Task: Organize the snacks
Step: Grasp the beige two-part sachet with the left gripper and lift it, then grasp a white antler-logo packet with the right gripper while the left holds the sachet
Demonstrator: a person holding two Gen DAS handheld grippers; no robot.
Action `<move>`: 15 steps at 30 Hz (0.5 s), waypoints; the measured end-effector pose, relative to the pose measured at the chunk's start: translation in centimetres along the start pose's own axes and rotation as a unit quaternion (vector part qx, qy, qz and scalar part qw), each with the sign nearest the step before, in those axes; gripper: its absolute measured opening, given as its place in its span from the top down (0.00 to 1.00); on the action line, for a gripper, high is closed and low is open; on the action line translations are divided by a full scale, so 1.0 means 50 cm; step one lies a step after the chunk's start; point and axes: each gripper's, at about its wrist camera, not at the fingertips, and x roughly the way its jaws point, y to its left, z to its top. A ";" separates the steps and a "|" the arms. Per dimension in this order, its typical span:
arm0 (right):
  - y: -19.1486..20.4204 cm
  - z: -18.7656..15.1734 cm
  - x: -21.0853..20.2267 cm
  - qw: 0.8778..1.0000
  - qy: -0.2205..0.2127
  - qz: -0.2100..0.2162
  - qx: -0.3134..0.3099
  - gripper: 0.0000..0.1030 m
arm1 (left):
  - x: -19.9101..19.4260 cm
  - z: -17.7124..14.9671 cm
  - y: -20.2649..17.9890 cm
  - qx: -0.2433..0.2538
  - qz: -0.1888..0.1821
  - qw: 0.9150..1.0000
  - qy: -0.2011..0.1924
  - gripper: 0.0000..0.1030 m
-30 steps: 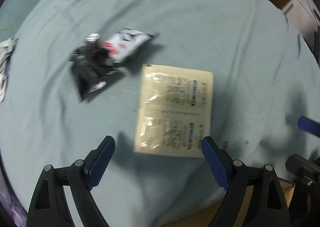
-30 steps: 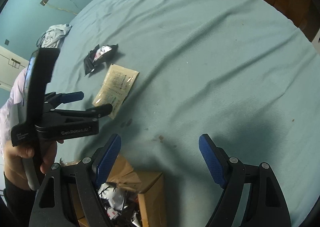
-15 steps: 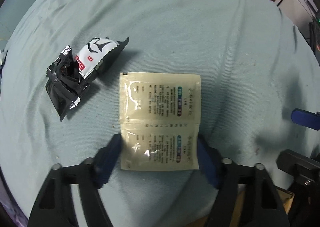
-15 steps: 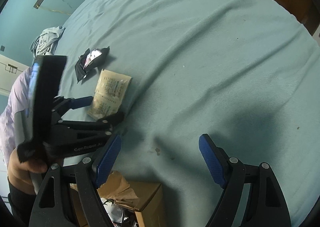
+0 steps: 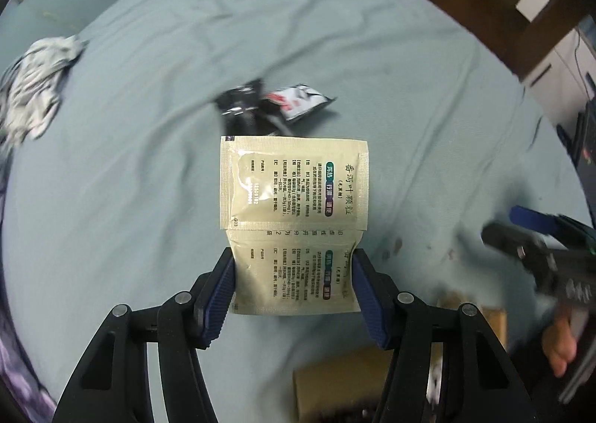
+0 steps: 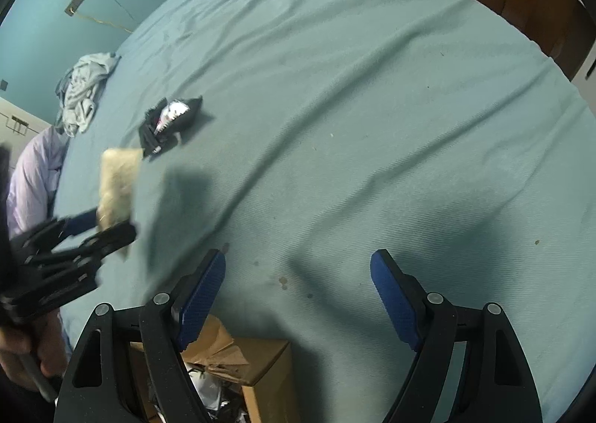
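Now held by its near half in the closing left hand-held gripper [image 5: 294, 289], long side pointing away, above the bed [image 5: 428, 125]: tan packet [image 5: 294, 184], cardboard box [image 5: 335, 393] just below; right hand-held gripper [image 6: 298, 296] wide, empty.

Glossy beige foil sachets [image 5: 294, 180]; shiny black plastic wrappers [image 6: 169, 123]; matt, ribbed teal cloth sheet [image 6: 354, 106]; creased brown cardboard box [image 6: 260, 359]; ridged blue pads [image 6: 201, 296].

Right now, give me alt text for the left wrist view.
The left gripper is shut on the near half of a beige twin sachet, lifted above a teal bedsheet. Black snack packets lie beyond; a cardboard box sits below.
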 end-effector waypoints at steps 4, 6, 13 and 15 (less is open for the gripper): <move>0.012 0.021 -0.006 0.998 0.007 0.059 0.014 0.23 | -0.055 -0.068 0.035 -0.028 0.014 0.999 -0.015 0.42; 0.037 0.046 -0.003 0.996 0.014 0.085 0.011 0.23 | -0.070 -0.088 0.038 -0.037 0.007 0.999 -0.023 0.42; 0.127 0.161 0.070 0.997 0.034 0.057 -0.047 0.23 | -0.136 -0.165 0.003 -0.026 -0.061 0.996 -0.059 0.41; 0.153 0.188 0.103 0.997 0.040 0.049 -0.051 0.23 | -0.140 -0.182 -0.008 -0.014 -0.065 0.996 -0.062 0.40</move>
